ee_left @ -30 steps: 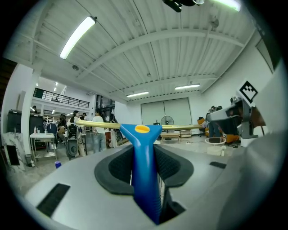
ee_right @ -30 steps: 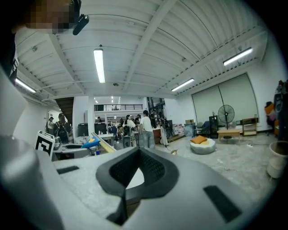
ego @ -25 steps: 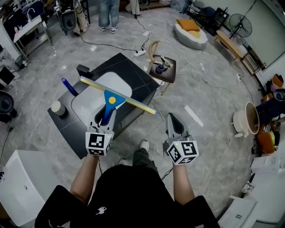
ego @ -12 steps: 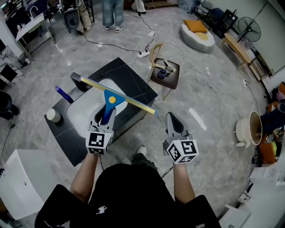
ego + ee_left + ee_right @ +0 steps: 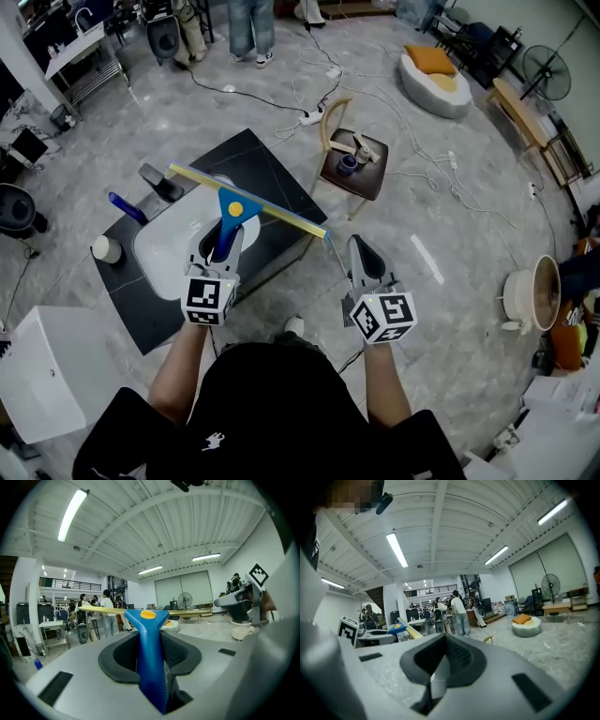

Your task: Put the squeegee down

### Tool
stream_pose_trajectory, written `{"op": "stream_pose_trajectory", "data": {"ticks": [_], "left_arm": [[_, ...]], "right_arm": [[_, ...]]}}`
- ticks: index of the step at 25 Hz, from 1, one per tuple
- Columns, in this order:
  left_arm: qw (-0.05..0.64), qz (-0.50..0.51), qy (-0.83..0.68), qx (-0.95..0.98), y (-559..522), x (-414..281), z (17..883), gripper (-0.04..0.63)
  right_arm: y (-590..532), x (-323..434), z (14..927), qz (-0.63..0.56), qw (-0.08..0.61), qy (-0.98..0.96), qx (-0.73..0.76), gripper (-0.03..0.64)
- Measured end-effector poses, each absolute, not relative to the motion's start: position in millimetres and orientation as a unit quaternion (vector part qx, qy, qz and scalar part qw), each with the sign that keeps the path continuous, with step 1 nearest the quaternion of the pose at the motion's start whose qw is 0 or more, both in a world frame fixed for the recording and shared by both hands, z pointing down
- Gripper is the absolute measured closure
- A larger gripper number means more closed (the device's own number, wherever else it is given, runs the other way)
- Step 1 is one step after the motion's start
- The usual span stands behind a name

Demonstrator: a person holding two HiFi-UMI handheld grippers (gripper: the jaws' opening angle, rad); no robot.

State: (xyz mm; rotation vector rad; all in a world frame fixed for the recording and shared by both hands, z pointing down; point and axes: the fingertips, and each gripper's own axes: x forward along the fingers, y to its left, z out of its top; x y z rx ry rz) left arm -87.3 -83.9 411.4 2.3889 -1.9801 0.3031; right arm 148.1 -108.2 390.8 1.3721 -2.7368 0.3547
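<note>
The squeegee [image 5: 234, 212] has a blue handle and a long yellow blade. My left gripper [image 5: 223, 232] is shut on the handle and holds it in the air, blade crosswise, above a black counter [image 5: 272, 178] with a white sink [image 5: 164, 248]. In the left gripper view the blue squeegee handle [image 5: 150, 644] runs up between the dark pads. My right gripper [image 5: 362, 247] hangs to the right, beside the counter and over the floor, shut with nothing in it. The right gripper's own view shows its pads [image 5: 459, 656] meeting and the squeegee [image 5: 401, 627] off to the left.
On the counter stand a black faucet [image 5: 155, 180], a blue-handled tool [image 5: 125, 207] and a white cup [image 5: 105, 248]. A wooden chair [image 5: 352, 157] with small items is right of it. A white box [image 5: 42, 375] sits at lower left. Cables cross the floor; people stand far back.
Both grippers keep their places in the head view while the counter, chair and floor slide down the picture: the person has stepped forward. The hold on the squeegee is unchanged.
</note>
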Motion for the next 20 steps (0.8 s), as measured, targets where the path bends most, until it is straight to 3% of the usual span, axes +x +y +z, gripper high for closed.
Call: {"op": "stream_pose_trajectory", "data": {"ticks": [20], "left_arm": [[0.023,0.129,-0.622,0.772,-154.3,-54.9,443.9,0.465]], "right_arm": [[-174.2,161.9,420.6,0.136,0.059,-0.899,0.413,0.615]]}}
